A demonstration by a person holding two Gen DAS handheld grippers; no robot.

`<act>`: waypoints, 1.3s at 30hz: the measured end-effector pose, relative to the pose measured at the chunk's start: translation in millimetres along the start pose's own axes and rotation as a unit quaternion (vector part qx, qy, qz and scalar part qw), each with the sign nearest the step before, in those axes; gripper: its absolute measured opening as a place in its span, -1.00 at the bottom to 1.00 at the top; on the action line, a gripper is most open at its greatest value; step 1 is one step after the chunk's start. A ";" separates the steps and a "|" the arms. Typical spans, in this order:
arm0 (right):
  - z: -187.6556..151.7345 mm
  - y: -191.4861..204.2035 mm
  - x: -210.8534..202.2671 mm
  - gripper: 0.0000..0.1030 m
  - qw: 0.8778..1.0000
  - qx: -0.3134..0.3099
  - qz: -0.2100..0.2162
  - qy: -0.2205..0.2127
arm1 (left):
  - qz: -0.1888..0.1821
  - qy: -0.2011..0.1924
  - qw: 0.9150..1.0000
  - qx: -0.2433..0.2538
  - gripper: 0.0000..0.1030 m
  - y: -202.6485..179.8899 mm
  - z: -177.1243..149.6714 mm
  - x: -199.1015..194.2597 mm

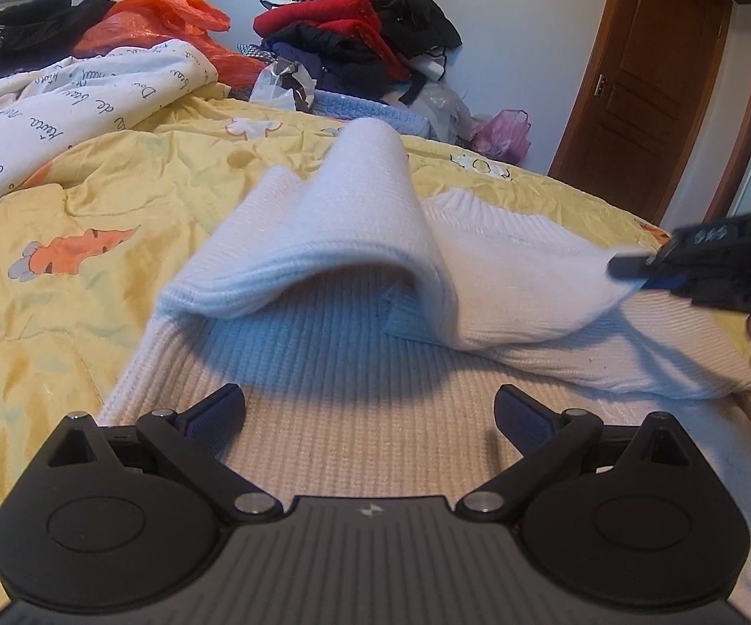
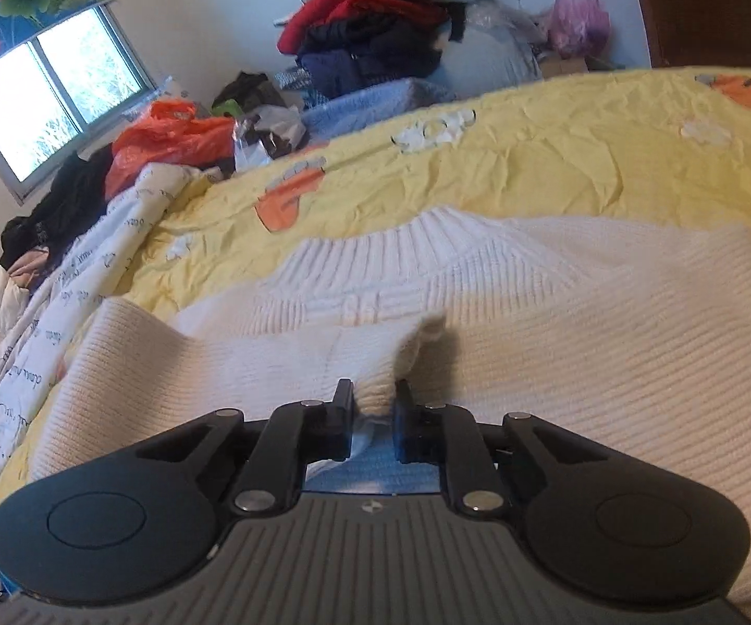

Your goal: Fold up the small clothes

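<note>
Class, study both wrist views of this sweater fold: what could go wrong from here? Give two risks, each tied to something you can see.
1. The right gripper pinches only a narrow bunch of the white sweater's sleeve, so the knit may slip out mid-fold.
2. The left gripper hovers open over the sweater body, pinning nothing, so pulling the sleeve across may drag the whole garment over the yellow quilt.

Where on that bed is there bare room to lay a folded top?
Bare yellow quilt lies beyond the white ribbed knit sweater, toward the door. The window side is crowded: white lettered blanket, orange plastic bag, piled dark clothes.
</note>
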State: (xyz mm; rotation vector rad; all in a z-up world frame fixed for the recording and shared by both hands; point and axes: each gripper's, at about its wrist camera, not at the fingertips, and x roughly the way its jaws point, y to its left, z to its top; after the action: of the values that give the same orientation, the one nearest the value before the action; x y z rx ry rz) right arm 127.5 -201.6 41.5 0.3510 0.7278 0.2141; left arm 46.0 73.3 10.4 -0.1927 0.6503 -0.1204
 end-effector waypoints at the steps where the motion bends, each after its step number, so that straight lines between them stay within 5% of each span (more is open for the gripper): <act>1: 6.4 1.3 -9.9 -0.68 1.000 -0.006 0.003 -0.015 | 0.001 0.000 1.000 0.001 1.00 -0.1 -0.1 0.0; 6: 24.3 -20.5 -55.5 -0.68 0.999 -0.012 -0.002 -0.046 | 0.000 -0.001 1.000 -0.001 1.00 0.0 -1.1 -0.5; 12: -7.3 -73.9 -49.1 -0.68 0.998 0.034 -0.047 -0.013 | 0.004 0.001 1.000 0.004 1.00 -1.1 -2.4 -0.9; 18: -11.0 -70.3 -68.0 -0.68 0.997 0.040 -0.027 -0.055 | 0.009 0.003 1.000 0.011 1.00 -3.4 -3.1 -1.0; 30: -21.6 -84.2 -42.4 -0.67 0.997 0.011 -0.080 -0.017 | 0.017 0.007 1.000 0.022 1.00 -6.7 -3.1 -1.5; 37: -8.0 -90.8 -50.1 0.00 0.996 0.048 -0.062 -0.036 | 0.027 0.012 0.999 0.034 1.00 -10.9 -3.4 0.5; 39: 0.2 -94.5 -42.9 0.01 0.996 0.054 -0.064 -0.035 | 0.028 0.013 0.999 0.036 1.00 -11.4 -3.5 0.7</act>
State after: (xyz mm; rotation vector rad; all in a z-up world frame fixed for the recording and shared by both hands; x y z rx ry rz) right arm 103.0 -301.9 31.5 0.4107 0.6922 0.0407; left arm 43.9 61.6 9.7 -0.1043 0.6754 -0.0912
